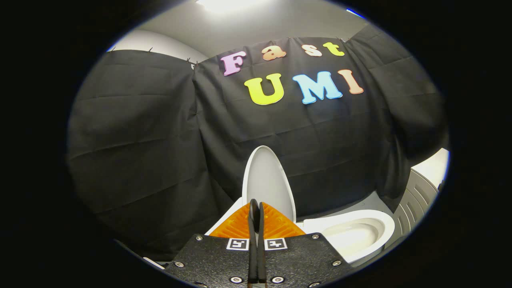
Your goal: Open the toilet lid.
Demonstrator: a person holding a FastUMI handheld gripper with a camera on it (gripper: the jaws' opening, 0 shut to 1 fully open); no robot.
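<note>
The white toilet lid stands raised, nearly upright, just beyond my fingertips and leaning toward the black cloth wall. To its right lies the white toilet seat and open bowl, seen from above. My gripper is shut, its two fingers pressed together with nothing between them, their tips in front of the lid's lower part. I cannot tell whether the tips touch the lid.
The black cloth wall hangs close behind the toilet. A grey ribbed object stands to the right of the bowl. A white edge of the toilet's base shows left of the fingers.
</note>
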